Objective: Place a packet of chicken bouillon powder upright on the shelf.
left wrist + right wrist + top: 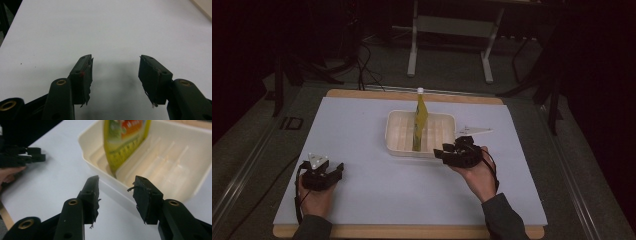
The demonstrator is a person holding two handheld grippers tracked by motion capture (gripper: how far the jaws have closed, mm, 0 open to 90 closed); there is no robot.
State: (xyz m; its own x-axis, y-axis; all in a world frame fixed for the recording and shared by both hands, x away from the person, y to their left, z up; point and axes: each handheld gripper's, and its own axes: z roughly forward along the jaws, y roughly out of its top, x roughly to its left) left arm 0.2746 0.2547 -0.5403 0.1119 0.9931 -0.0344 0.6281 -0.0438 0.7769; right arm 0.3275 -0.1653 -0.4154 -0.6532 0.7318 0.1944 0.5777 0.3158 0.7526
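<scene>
A cream plastic tray with ribbed slots sits at the middle of the white table. A yellow-green pouch with a white cap stands upright in it, seen close up as the pouch inside the tray in the right gripper view. My right gripper is open just before the tray's near right corner, its jaws apart with nothing between them. My left gripper rests open at the table's near left, and its jaws hold nothing above bare white surface.
A small white triangular scrap lies right of the tray. The white mat covers a wooden board whose edge shows at the front. A metal stand and cables are on the floor beyond the table.
</scene>
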